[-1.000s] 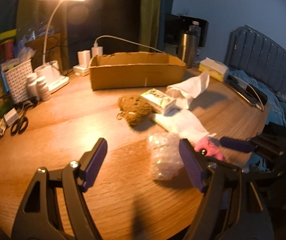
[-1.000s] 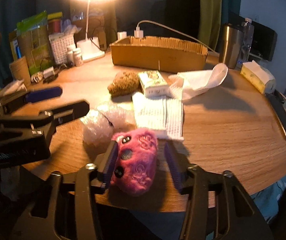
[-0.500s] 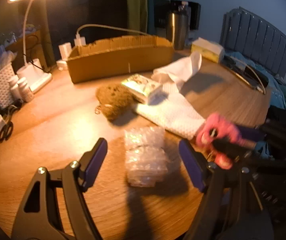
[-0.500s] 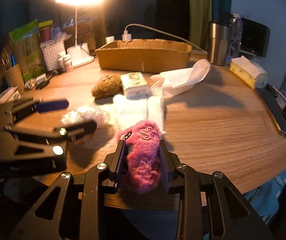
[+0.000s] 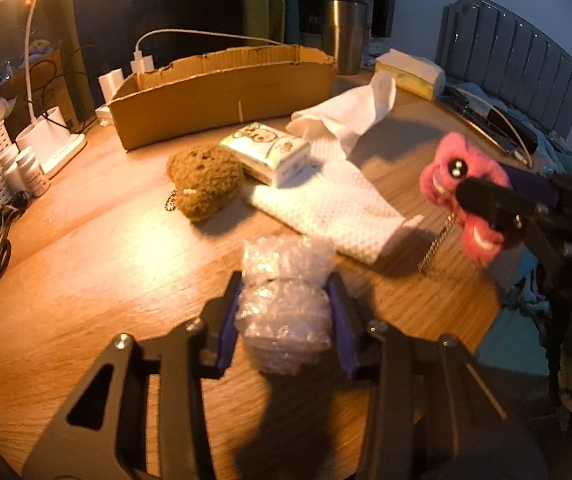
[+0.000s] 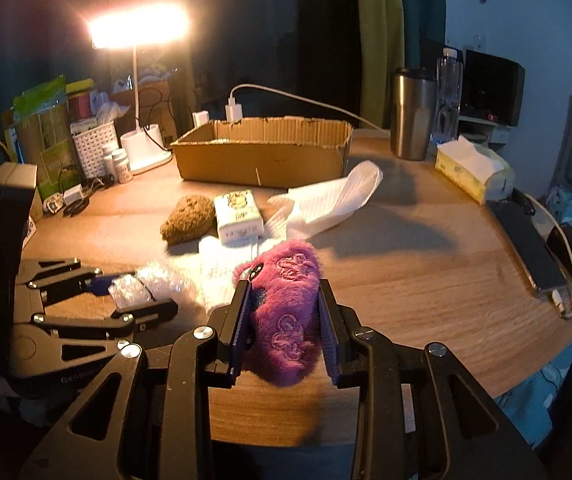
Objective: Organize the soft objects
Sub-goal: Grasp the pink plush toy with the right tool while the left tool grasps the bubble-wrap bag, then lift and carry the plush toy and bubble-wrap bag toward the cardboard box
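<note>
Lamplit wooden table (image 5: 86,256) | left gripper (image 5: 286,312) clamping bubble wrap (image 5: 286,300), seemingly seated | right gripper (image 6: 284,320) pinching pink plush (image 6: 286,312) | lifting both gently toward cardboard box (image 5: 222,92)

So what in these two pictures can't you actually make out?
- Inside of the cardboard box: hidden in both views by its own front wall.
- Print on the small white packet: too small and blurred.
- Far side of the pink plush toy: left view, covered by the dark gripper arm.
- Items behind the desk lamp: lost in glare and shadow.
</note>
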The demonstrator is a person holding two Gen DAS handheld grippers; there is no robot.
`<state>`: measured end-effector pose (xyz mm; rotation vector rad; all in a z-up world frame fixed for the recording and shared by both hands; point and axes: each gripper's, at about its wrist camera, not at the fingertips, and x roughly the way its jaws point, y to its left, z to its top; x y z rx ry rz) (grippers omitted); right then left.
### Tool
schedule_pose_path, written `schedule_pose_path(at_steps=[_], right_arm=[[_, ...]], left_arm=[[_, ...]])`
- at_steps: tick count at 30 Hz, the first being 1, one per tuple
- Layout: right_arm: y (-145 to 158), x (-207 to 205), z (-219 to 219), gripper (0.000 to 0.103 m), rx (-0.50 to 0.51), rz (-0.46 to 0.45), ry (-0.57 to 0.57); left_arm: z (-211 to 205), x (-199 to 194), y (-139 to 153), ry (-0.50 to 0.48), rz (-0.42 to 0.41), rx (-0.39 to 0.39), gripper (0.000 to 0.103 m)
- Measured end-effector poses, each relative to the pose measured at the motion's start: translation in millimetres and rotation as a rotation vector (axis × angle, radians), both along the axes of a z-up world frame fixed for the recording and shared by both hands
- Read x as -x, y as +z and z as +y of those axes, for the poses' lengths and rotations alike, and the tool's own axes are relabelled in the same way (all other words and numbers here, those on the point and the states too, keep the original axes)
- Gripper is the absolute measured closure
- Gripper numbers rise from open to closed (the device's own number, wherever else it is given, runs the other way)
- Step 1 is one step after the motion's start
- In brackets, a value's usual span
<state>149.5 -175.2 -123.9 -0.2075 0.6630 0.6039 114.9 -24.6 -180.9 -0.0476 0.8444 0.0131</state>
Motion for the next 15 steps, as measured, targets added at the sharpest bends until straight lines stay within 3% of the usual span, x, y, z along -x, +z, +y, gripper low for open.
schedule_pose_path(at_steps=[15], right_arm=[[29.8, -4.2, 5.2, 0.07, -0.012, -0.072, 0.003]], left_arm=[[15.0, 10.1, 36.2, 0.028, -0.103, 0.047, 0.063]])
